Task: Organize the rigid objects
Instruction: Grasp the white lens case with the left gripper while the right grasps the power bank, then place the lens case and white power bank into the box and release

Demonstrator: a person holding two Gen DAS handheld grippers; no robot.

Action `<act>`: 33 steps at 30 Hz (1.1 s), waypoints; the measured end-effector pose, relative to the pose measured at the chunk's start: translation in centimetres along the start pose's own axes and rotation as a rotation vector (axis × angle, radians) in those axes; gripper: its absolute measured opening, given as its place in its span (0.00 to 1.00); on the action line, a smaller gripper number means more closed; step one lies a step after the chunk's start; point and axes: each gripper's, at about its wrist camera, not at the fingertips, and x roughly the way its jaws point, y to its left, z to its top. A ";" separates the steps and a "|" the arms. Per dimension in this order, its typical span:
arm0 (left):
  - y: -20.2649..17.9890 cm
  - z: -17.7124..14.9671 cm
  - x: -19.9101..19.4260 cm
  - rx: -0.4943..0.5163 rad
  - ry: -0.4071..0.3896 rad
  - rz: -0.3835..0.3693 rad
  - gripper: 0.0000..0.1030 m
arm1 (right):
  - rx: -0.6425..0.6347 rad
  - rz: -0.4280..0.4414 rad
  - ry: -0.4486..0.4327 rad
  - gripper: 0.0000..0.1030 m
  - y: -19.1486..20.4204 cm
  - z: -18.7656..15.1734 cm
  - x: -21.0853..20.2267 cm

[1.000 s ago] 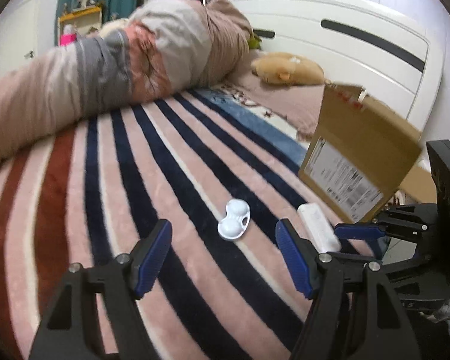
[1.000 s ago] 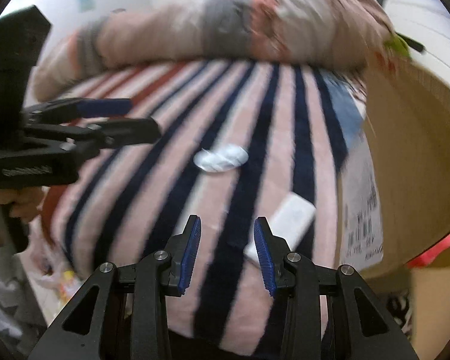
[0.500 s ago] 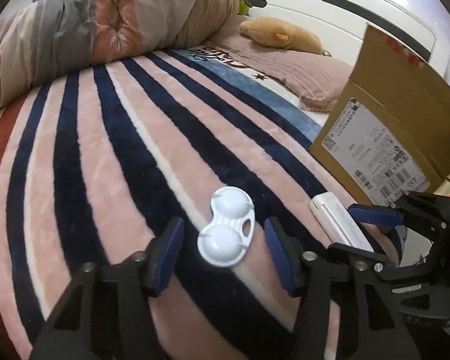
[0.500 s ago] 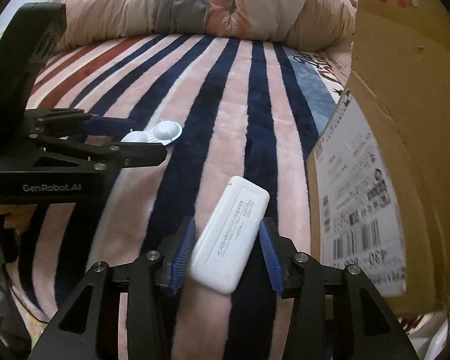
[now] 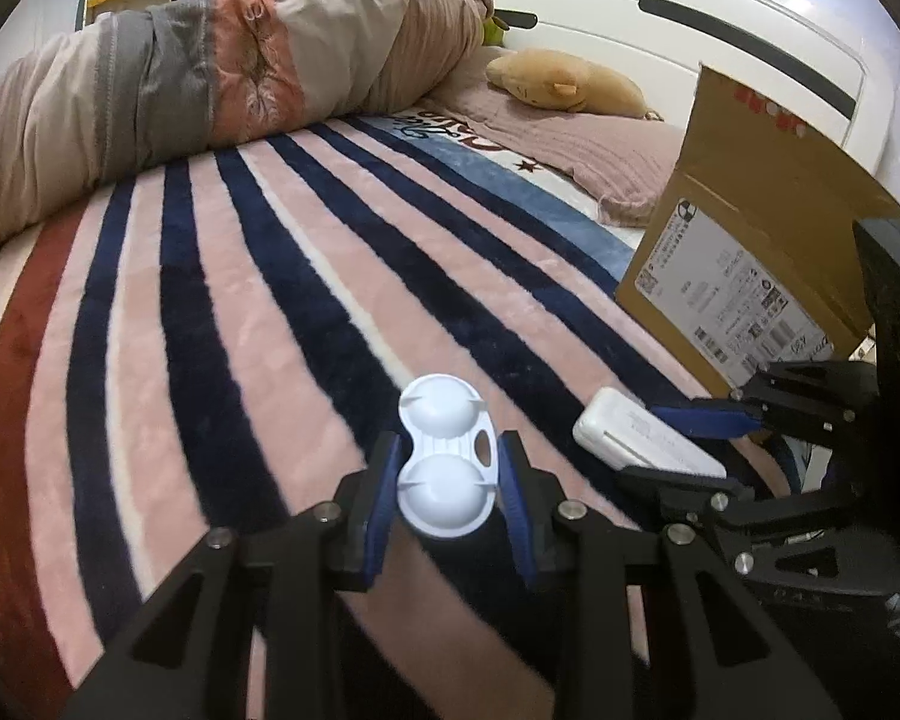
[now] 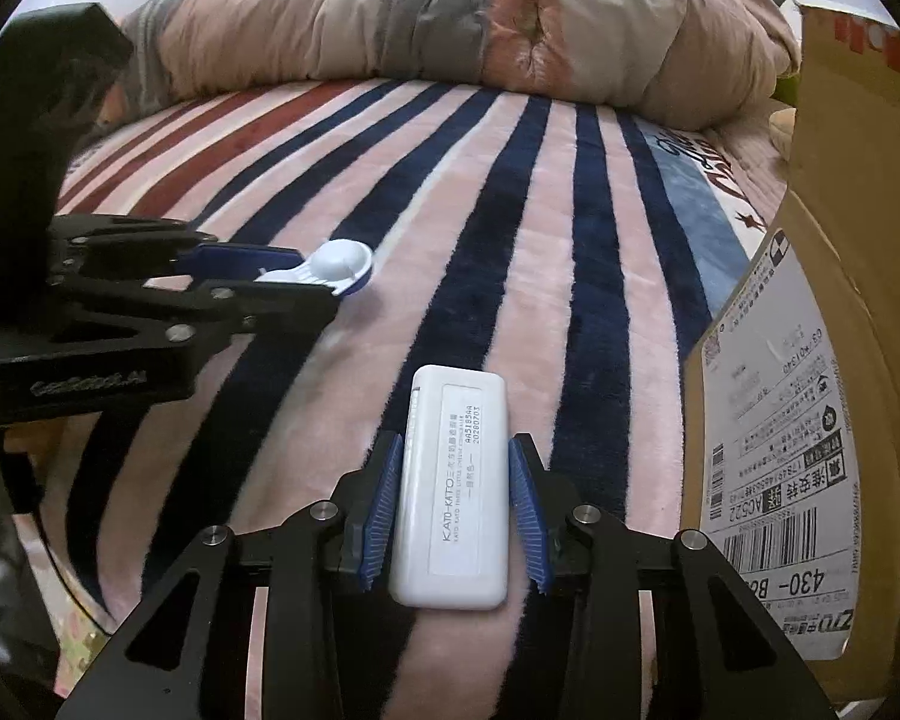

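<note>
Left gripper (image 5: 448,483) pinches white double-cup case (image 5: 447,471), long side pointing ahead. Right gripper (image 6: 450,498) hugs white flat box (image 6: 453,495), lengthwise. Cardboard box (image 6: 810,420) just right, nearer right gripper.

Surface: I see a bed covered by a plush blanket striped pink, navy and dark red (image 5: 258,324).
Far side: a rolled beige, grey and salmon quilt (image 5: 222,60) lies across it.
Pillow end: a mauve ribbed pillow (image 5: 576,150) with a tan plush toy (image 5: 564,84) resting on top.
Right edge: a brown cardboard box with a white shipping label (image 6: 810,396) stands on the blanket.
Near me: a white two-cup plastic lens case (image 5: 445,462) and a white rectangular plastic case with a printed label (image 6: 455,492), apart from each other.
</note>
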 end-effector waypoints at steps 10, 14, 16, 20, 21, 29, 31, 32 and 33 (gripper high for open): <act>-0.5 0.1 -2.9 -0.005 -0.033 0.035 0.29 | -0.047 0.056 -0.064 0.31 0.8 0.3 -2.3; -1.9 0.5 -6.6 0.012 -0.075 0.072 0.29 | -0.071 0.078 -0.148 0.31 1.2 1.0 -5.7; -3.1 0.9 -9.1 0.026 -0.108 0.085 0.29 | -0.084 0.089 -0.203 0.31 1.5 1.2 -8.1; -6.4 2.1 -13.8 0.056 -0.184 0.104 0.29 | -0.082 0.111 -0.311 0.31 0.8 1.2 -13.1; -7.4 2.5 -14.7 0.070 -0.198 0.104 0.29 | -0.077 0.108 -0.336 0.31 0.5 1.2 -14.3; -15.5 7.1 -16.3 0.162 -0.246 0.031 0.29 | 0.036 0.070 -0.490 0.31 -6.9 -0.7 -21.9; -17.6 8.4 -15.2 0.186 -0.235 0.020 0.29 | 0.073 0.042 -0.497 0.31 -9.6 -1.4 -22.6; -18.4 8.6 -14.8 0.196 -0.230 0.019 0.29 | 0.089 0.035 -0.495 0.31 -10.7 -1.8 -22.6; -19.6 9.2 -13.9 0.214 -0.217 0.016 0.29 | 0.111 0.027 -0.487 0.31 -12.1 -2.3 -22.6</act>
